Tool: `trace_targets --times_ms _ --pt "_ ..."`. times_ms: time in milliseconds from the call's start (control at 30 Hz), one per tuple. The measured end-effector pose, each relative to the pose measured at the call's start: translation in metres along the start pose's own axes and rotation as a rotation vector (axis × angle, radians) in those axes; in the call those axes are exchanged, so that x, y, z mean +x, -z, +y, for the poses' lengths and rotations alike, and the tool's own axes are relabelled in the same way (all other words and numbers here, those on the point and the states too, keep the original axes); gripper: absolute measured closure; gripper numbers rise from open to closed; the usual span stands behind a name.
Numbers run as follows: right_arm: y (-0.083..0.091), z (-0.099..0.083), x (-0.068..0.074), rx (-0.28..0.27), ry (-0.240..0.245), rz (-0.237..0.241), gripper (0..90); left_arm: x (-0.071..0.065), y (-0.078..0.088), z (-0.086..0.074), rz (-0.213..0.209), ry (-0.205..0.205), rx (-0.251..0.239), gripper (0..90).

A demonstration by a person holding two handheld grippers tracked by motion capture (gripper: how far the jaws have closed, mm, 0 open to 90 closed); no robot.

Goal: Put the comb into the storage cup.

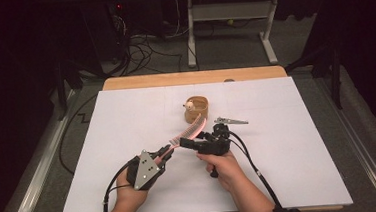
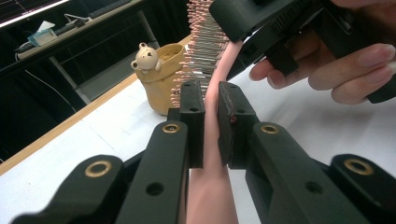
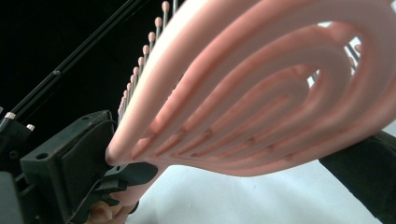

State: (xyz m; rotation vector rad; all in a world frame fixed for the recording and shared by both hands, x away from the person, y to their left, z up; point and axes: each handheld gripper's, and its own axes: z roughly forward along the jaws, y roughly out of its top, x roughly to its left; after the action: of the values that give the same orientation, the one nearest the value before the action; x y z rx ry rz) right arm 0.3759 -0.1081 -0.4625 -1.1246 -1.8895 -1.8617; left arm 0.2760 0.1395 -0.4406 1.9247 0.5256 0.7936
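The left hand-held gripper (image 2: 211,100) is clamping the pink hairbrush (image 3: 261,88) handle tight, the right one's grip I cannot tell, risking a twist-out.

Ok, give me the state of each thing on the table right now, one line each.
Pink vented plastic hairbrush: lifted off the table, held by its handle.
Left tool: shut on the hairbrush handle.
Right tool: at the brush head; grip unclear.
Tan bear-decorated cup: upright on the white sheet.
Grey metal clip: lying flat, untouched.
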Motion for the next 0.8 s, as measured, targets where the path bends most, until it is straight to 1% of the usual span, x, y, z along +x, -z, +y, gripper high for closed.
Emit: trace_targets --times_ms 133,233,367,533,800 --pt "0.0005 0.0007 -0.0006 -0.002 -0.003 0.009 0.9 -0.0007 -0.0001 0.0004 -0.001 0.002 -0.004 82.0" --pt "0.0011 0.001 -0.0006 0.0 0.003 0.013 1.3 -0.0006 -0.0001 0.0004 -0.001 0.003 -0.007 81.9" --pt "0.0015 0.0016 -0.0008 0.004 -0.008 0.017 2.2 -0.0004 -0.0004 0.0002 -0.005 0.006 -0.007 81.9" --pt "0.002 0.0019 0.0004 0.004 -0.01 0.025 6.1 -0.0002 -0.0013 -0.0005 -0.006 0.009 -0.003 81.9" --pt "0.0019 0.0023 0.0031 -0.002 -0.016 0.038 9.4 0.0003 -0.001 -0.0005 -0.004 0.012 -0.005 81.9"
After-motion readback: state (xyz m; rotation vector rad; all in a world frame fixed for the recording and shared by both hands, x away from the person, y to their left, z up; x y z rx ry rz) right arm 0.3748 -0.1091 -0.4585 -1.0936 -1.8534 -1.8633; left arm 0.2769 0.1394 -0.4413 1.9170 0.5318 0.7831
